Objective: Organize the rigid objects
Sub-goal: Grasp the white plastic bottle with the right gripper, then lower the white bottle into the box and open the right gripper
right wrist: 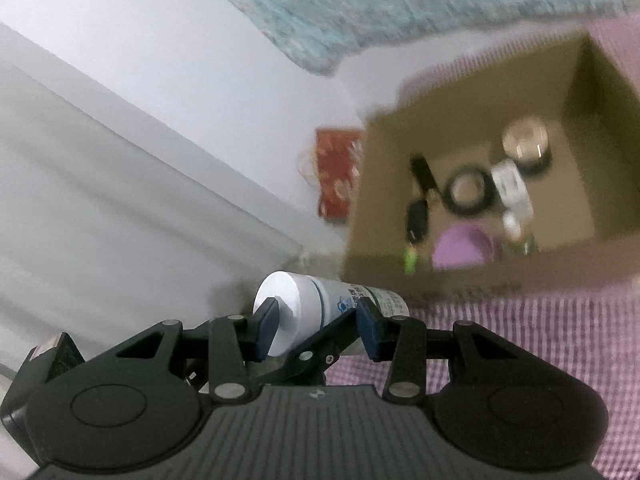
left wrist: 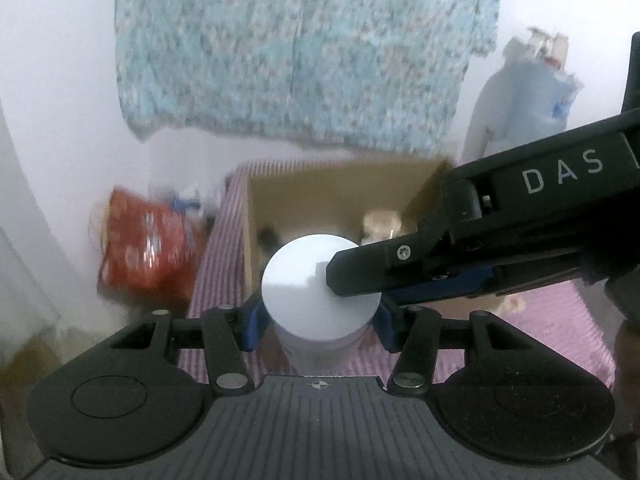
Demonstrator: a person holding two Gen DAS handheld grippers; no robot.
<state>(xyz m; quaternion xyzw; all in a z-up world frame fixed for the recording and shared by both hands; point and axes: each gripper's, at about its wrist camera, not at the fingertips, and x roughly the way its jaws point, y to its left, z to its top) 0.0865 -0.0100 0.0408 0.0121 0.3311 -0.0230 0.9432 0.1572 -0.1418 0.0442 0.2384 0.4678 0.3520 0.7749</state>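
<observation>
A white capped bottle (left wrist: 304, 280) stands between the blue pads of my left gripper (left wrist: 318, 326), which is shut on its body. My right gripper (left wrist: 352, 276) comes in from the right over the cap, one black finger lying across the lid. In the right wrist view the same bottle (right wrist: 304, 312) lies sideways between my right gripper's (right wrist: 318, 330) pads, which close on it from cap end to body, with a left finger (right wrist: 320, 344) under it. An open cardboard box (right wrist: 380, 200) sits just beyond on the purple striped cloth (right wrist: 520, 328).
The box holds a black tape roll (right wrist: 466, 192), a black stick (right wrist: 420, 172), a white item (right wrist: 510, 184), a round tin (right wrist: 526, 142) and a purple lid (right wrist: 460, 248). A red bag (left wrist: 148, 240) lies left of the table. Patterned fabric (left wrist: 300, 48) hangs on the wall behind.
</observation>
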